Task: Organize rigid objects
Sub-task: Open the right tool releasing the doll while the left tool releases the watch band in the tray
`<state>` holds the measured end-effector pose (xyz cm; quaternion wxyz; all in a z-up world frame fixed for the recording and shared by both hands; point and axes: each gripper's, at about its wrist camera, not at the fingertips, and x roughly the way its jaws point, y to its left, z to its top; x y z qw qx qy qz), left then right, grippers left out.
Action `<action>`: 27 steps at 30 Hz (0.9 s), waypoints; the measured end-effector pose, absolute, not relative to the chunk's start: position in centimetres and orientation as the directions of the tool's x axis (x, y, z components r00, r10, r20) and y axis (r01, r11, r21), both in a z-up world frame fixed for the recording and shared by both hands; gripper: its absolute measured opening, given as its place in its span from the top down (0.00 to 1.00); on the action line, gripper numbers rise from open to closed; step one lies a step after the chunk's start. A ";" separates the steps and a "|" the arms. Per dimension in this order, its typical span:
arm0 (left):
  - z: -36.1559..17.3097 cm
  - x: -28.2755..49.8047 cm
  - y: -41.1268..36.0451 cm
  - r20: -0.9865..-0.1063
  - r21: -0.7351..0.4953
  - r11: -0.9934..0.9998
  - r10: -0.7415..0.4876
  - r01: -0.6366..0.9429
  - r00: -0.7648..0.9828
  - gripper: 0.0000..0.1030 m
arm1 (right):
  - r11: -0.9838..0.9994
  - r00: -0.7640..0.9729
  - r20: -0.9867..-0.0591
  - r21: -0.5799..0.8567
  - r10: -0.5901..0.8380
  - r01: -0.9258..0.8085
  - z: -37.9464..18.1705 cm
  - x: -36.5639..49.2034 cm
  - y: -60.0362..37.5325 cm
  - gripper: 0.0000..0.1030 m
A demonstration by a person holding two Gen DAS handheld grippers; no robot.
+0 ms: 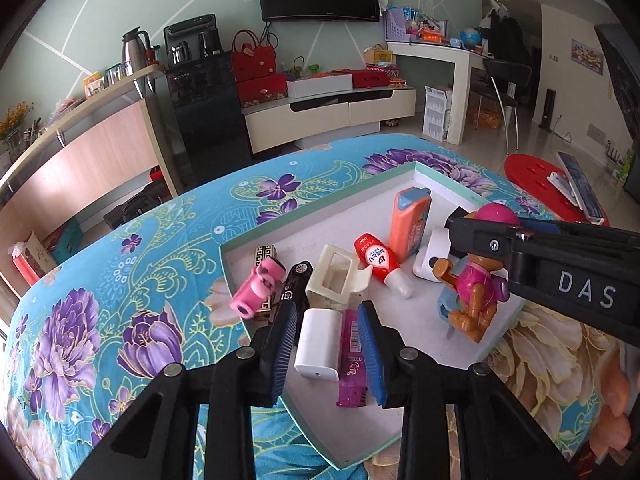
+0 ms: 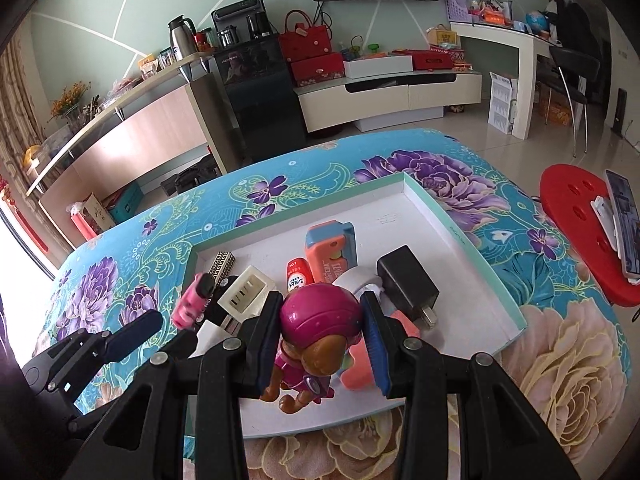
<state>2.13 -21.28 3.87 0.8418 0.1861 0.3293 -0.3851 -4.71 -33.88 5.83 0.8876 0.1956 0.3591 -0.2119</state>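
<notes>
A shallow white tray [image 1: 436, 184] with a pale green rim is seen lying on a worktop covered by a turquoise floral cloth [image 1: 120, 280]; the rigid objects are gathered inside the tray. The left gripper [image 1: 328, 344] is held low over the near corner of the tray, its blue-padded fingers [image 1: 285, 344] spread apart on either side of a white rectangular block [image 1: 318, 344] and a magenta barcoded package [image 1: 353, 360]; neither is gripped, and whether the pads touch them cannot be told. Just beyond, a cream slotted holder [image 1: 334, 276], a black toy car [image 1: 296, 284], a pink toy camera [image 1: 258, 290] and a patterned gold-and-black box [image 1: 266, 254] are crowded against the left wall. A red tube with a white cap [image 1: 380, 266] is seen lying next to an orange-and-blue case [image 1: 410, 220].

The right gripper [image 2: 320, 344] is closed around a toy dog figure [image 2: 316, 328] with a magenta helmet, the helmet being clamped between the fingers [image 2: 374, 344]; in the left wrist view the figure [image 1: 476, 288] is seen upright by the right-hand rim of the tray, whether resting on the floor or held just above it cannot be told. Beside it a black plug adapter [image 2: 406, 284] and a white roll [image 2: 356, 280] are seen on the tray floor, touching each other.
</notes>
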 end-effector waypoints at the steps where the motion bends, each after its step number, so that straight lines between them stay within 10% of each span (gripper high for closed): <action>1: 3.6 2.1 -21.4 -0.703 0.062 0.632 -0.522 0.773 0.484 0.66 | 0.833 0.653 -0.722 0.200 -0.231 0.515 5.7 -4.7 -34.0 0.60; 27: 3.5 5.5 -18.1 -0.732 0.035 0.760 -0.422 0.648 0.534 0.65 | 0.858 0.594 -0.784 0.171 -0.180 0.485 2.5 -2.7 -33.5 0.60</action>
